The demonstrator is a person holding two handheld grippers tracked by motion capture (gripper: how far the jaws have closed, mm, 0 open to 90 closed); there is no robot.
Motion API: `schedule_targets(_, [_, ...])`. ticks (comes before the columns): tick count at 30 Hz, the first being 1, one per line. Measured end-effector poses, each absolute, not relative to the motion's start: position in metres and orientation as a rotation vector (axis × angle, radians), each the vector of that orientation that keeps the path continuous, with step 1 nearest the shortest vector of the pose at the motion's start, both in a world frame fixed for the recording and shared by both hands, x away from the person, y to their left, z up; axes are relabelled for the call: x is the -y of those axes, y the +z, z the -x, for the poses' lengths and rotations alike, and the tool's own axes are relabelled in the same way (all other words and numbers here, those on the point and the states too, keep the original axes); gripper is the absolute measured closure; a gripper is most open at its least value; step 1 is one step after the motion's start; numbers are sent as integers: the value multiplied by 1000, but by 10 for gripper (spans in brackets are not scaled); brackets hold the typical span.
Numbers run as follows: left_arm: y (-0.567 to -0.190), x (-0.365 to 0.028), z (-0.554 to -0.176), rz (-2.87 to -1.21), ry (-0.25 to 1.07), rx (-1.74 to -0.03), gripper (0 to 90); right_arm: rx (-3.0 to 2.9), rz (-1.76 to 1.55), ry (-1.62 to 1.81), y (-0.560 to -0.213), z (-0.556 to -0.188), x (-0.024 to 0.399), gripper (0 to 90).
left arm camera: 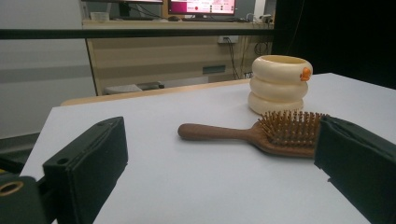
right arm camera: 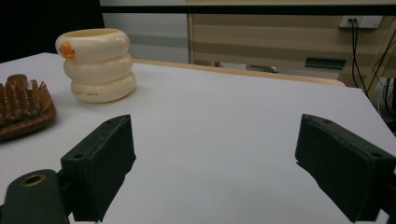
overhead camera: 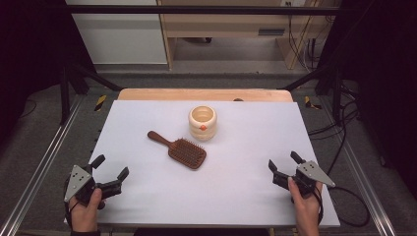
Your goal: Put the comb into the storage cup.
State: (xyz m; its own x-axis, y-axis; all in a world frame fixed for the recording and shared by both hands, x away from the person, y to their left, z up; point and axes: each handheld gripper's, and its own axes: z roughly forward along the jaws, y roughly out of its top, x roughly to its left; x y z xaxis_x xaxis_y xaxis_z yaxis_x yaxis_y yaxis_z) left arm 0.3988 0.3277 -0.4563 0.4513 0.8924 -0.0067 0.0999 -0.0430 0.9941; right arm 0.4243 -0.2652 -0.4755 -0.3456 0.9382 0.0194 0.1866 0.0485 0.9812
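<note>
Here we are at the desk (overhead camera: 147, 196), a broad white sheet over wood, and it's all very tidy. Nothing is in hand yet, by my reading: this looks like the very start, both arms parked at the near corners.

Biggest thing out there is the cream cup (overhead camera: 202, 123), a stack of three fat rings with a little orange mark on its side, standing upright toward the far middle. Just beside it, nearer us and to its left, lies the wooden hairbrush (overhead camera: 181, 150), bristles up, handle pointing away toward the far left. The two are close but apart.

Now the left claw (overhead camera: 109, 169), low at the near-left corner, jaws spread wide with nothing between them, aimed across at the brush. From its own camera the hairbrush (left arm camera: 261, 134) sits straight ahead, the cup (left arm camera: 279, 84) behind it.

The right claw (overhead camera: 285, 161) at the near-right corner is likewise spread and empty, well apart from everything.

My guess is the brush goes into the cup. That would call for the left claw to travel forward, drop over the handle, pinch across its narrow width, then tip the brush upright over the cup's mouth.
</note>
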Motion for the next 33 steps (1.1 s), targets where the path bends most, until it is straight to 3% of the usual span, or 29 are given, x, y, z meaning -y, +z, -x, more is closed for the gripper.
schedule_targets(23, [-456, -327, -399, -1498, 805, -940, 59, -1625, -1165, 1355, -476, -422, 265, 101])
schedule_targets(33, [-453, -325, -400, -1517, 784, -962, 221, -1620, -1165, 1358, -475, -422, 266, 101])
